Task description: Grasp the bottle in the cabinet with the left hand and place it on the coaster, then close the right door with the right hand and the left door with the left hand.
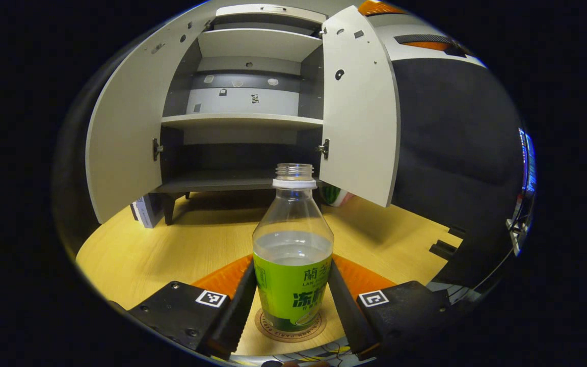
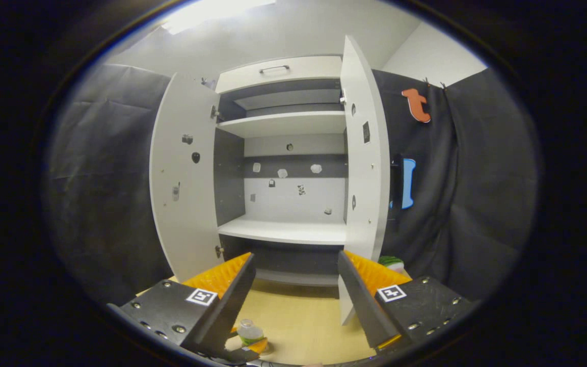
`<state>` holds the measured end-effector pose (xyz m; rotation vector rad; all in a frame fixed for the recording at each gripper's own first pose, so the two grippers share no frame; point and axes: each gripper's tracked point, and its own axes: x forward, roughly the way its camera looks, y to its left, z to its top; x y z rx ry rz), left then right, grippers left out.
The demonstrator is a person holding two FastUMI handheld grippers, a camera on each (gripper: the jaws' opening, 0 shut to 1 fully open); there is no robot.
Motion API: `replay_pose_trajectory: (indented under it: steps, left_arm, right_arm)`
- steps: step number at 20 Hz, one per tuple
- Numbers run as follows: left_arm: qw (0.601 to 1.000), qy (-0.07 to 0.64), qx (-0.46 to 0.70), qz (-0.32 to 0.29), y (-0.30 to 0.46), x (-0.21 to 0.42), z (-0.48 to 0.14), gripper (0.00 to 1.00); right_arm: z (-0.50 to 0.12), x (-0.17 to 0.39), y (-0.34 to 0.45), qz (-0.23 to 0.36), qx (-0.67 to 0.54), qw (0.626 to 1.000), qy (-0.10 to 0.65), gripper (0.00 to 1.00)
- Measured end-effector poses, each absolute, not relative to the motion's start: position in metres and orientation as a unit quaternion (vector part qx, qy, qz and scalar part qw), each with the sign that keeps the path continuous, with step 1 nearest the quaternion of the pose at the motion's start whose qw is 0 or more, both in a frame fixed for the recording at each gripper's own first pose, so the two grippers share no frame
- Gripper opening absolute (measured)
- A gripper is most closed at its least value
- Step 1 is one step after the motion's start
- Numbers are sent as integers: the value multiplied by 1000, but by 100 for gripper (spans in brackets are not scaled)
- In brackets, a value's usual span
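On the wooden table [image 1: 135,255], low centre, our left gripper [image 1: 293,300] flanks the uncapped, part-filled bottle [image 1: 293,244] on its coaster [image 1: 268,330]; contact unclear, thin, spillable, best gripped mid-label.

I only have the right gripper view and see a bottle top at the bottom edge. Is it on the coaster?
Observer: Yes. In the left gripper view the bottle stands upright on the coaster, on the table in front of the open cabinet.
Operator: Left fingers on it?
Observer: The left gripper has a finger close against each side of the label. I cannot tell whether they press on it.
Operator: Capped?
Observer: No cap. The neck is open and clear liquid fills it about halfway.
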<state>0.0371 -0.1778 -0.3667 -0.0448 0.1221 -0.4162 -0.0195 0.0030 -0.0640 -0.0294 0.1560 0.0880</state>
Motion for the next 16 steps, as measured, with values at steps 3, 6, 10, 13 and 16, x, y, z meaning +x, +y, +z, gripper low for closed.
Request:
replay_pose_trajectory:
  steps: [3, 6, 10, 13, 16]
  left_arm:
    - [976, 26, -8, -215, -178, 31, -359, 80]
    - [976, 37, 9, -212, -171, 31, -370, 80]
    - [977, 82, 22, -196, -161, 31, -383, 90]
    - [974, 75, 12, -212, -162, 28, -372, 92]
    - [975, 86, 9, -205, -154, 28, -363, 92]
  right_arm:
    - [-63, -21, 4, 48, -18, 996, 79, 98]
    - [-66, -18, 7, 52, -27, 995, 84, 98]
    - [-69, -15, 6, 52, -22, 995, 87, 100]
    - [-71, -14, 6, 53, -20, 994, 90, 98]
    - [-69, -12, 4, 53, -17, 995, 88, 98]
